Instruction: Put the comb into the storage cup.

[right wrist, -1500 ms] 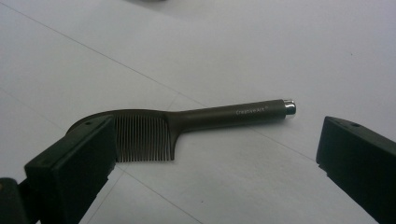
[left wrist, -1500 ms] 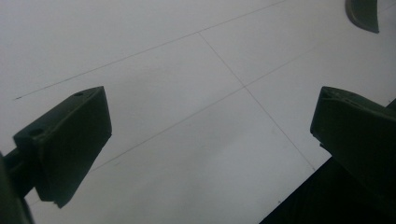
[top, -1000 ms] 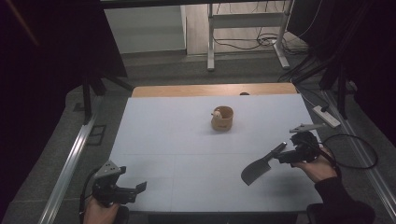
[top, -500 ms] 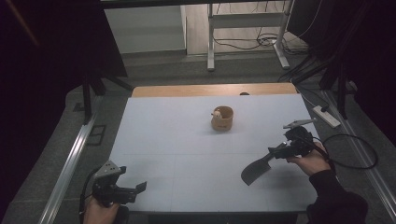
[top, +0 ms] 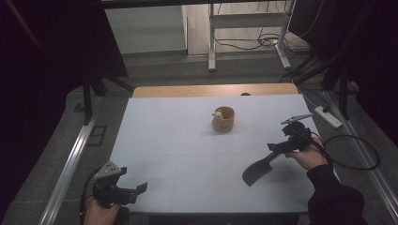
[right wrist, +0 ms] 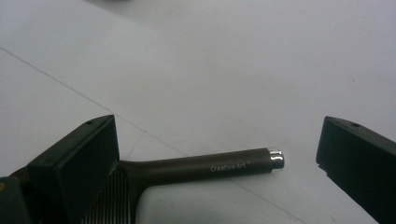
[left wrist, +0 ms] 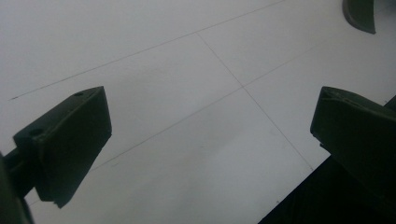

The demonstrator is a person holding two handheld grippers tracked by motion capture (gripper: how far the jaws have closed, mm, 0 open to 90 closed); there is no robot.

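- The right gripper [top: 278, 146], held in the person's right hand [top: 307, 154] near the right edge of the table, has its two black jaws spread wide, with nothing between them.
- In the right gripper view, the dark flat brush [right wrist: 187, 170] with a ribbed head and a round handle lies on the table below the jaws; the handle ends in a small silver cap and carries small white lettering.
- From the high view the brush [top: 257, 169] lies on the white tabletop [top: 178, 140] just in front of the right gripper, its broad end pointing toward the near edge.
- The left gripper [top: 133, 191] is held at the near left corner of the table, its jaws also wide apart and empty over bare tabletop [left wrist: 187, 116].
- A small tan round wooden cup [top: 223, 119] stands farther back near the table's middle, well apart from both grippers.
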